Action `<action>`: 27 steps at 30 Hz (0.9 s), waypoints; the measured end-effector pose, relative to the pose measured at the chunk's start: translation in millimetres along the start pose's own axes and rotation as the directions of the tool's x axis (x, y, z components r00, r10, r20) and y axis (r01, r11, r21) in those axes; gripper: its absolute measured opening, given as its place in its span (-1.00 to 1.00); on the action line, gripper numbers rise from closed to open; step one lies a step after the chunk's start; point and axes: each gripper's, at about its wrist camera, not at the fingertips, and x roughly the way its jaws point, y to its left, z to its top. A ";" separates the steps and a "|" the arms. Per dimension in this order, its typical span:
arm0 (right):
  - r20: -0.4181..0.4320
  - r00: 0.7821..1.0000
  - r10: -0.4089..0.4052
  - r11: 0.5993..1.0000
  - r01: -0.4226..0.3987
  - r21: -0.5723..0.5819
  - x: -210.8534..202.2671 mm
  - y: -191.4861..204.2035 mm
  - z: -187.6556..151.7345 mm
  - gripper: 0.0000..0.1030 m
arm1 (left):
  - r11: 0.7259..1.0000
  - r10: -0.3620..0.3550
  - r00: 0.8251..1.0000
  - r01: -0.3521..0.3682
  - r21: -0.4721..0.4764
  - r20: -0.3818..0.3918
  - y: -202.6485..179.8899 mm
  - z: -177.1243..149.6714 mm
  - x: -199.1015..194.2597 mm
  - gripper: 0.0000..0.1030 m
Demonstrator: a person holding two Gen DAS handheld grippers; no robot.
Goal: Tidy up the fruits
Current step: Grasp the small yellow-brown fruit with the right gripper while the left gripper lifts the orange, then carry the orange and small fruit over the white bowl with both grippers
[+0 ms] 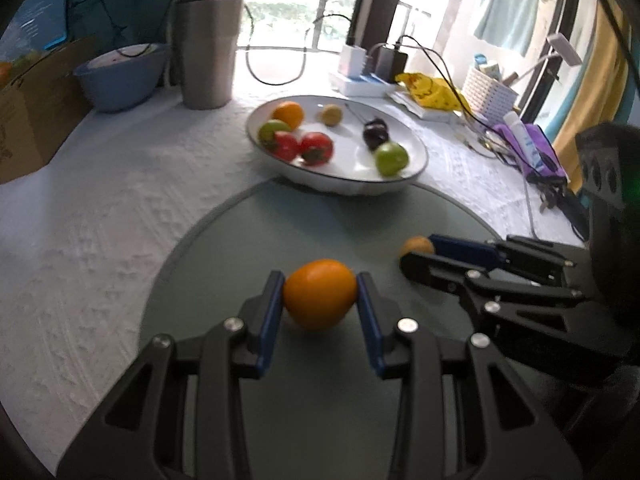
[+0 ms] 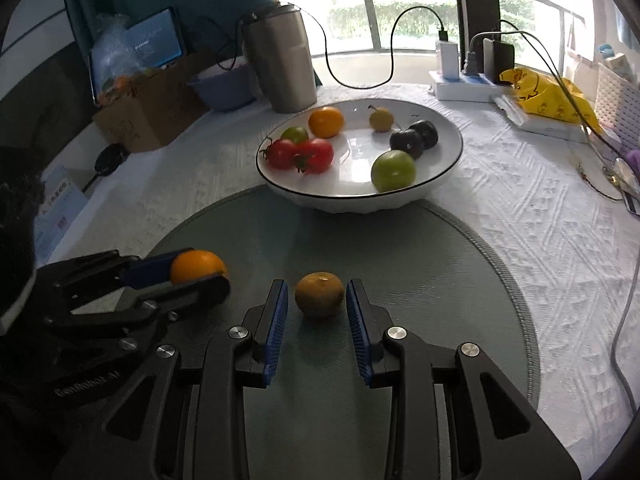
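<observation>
On the grey mat (image 2: 400, 280) at 6 o'clock from the white bowl (image 2: 440, 184), the left gripper (image 1: 320, 300) is clamped on an orange (image 1: 320, 294). The right gripper (image 2: 318, 304) is nearly closed around a brownish fruit (image 2: 320, 294), though its pads don't look like they're touching it. I'd squeeze gently, lift both straight up, then carry them toward 12 o'clock, clearing the rim.

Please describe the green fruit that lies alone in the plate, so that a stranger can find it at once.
Look at the white plate beyond the round grey mat. On its near rim, on the right in the right wrist view, lies a green fruit beside two dark plums. The other green one sits across the plate, behind the red tomatoes.
</observation>
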 end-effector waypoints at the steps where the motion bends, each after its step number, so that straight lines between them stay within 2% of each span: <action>1: -0.005 1.000 -0.003 1.000 0.003 0.000 1.5 0.5 0.1 -0.38 | 1.000 0.005 1.000 -0.005 -0.002 0.006 2.8 -0.3 -1.1 -0.27; 8: -0.007 1.000 -0.023 1.000 0.023 -0.007 3.9 2.9 0.3 -0.38 | 1.000 0.009 0.999 -0.009 -0.009 0.030 12.7 -1.3 -5.8 -0.27; 10: -0.011 1.000 -0.021 1.000 0.021 -0.006 4.1 4.1 0.7 -0.47 | 1.000 0.004 0.999 -0.004 -0.010 0.032 14.0 -0.4 -7.3 -0.27; 13: -0.016 1.000 -0.020 1.000 0.019 -0.013 2.7 6.6 3.4 -0.47 | 1.000 0.002 0.999 -0.001 -0.007 0.043 14.6 4.3 -12.6 -0.27; 19: 0.019 1.000 -0.017 0.999 0.017 -0.030 -11.3 9.2 19.8 -0.47 | 1.000 0.008 0.997 -0.007 -0.003 0.077 15.0 19.2 -22.9 -0.27; 27: 0.047 0.999 -0.016 1.000 0.017 -0.026 -19.2 -0.1 34.4 -0.47 | 1.000 0.014 0.996 -0.014 0.001 0.083 11.1 33.3 -21.9 -0.27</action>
